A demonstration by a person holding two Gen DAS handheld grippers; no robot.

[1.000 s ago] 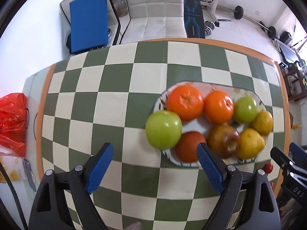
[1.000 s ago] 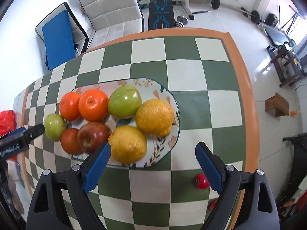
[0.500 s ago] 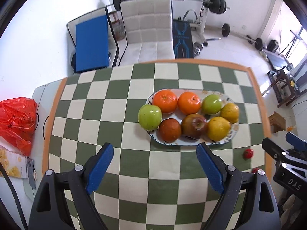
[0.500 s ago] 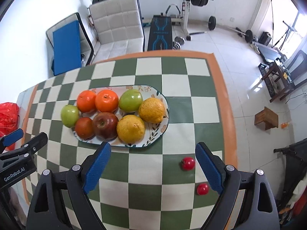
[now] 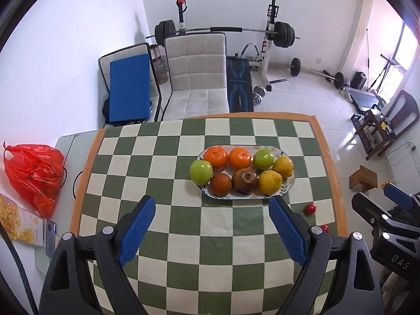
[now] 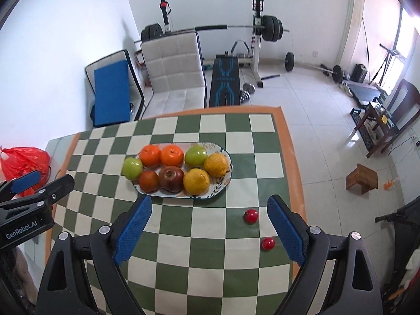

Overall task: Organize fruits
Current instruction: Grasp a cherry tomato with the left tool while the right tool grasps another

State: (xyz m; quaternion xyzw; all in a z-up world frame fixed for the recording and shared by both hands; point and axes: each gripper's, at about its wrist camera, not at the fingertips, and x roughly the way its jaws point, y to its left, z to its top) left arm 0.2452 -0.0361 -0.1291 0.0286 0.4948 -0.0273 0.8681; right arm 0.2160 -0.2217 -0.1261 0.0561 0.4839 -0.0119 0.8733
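The long oval plate with the flower pattern [image 6: 227, 174] sits in the middle of the green and cream checked tablecloth [image 6: 215, 265]. It is full of fruit, packed in 2 neat rows. The back row has a green apple [image 6: 132, 167] at the left end, 2 orange round fruits [image 6: 150, 155] side by side, another green apple [image 6: 195, 155] and a bumpy yellow fruit [image 6: 215, 165]. The front row has a small dark red fruit [image 6: 148, 181], a dark red apple [image 6: 171, 178] and a second yellow fruit [image 6: 196, 180]. The fruits touch each other, and the left green apple hangs over the plate's rim.

So most of the job looks done. But 2 small shiny red fruits [image 6: 251, 215] lie on the cloth, near the right edge of the table and apart from the plate. I think they may be what is left to put away, though I cannot be sure they belong there.

The left gripper [image 5: 211, 219] has its blue pads spread wide with nothing between them. The right gripper [image 6: 209, 216] is wide apart too and holds nothing. Both hang above the near part of the table, away from the plate.
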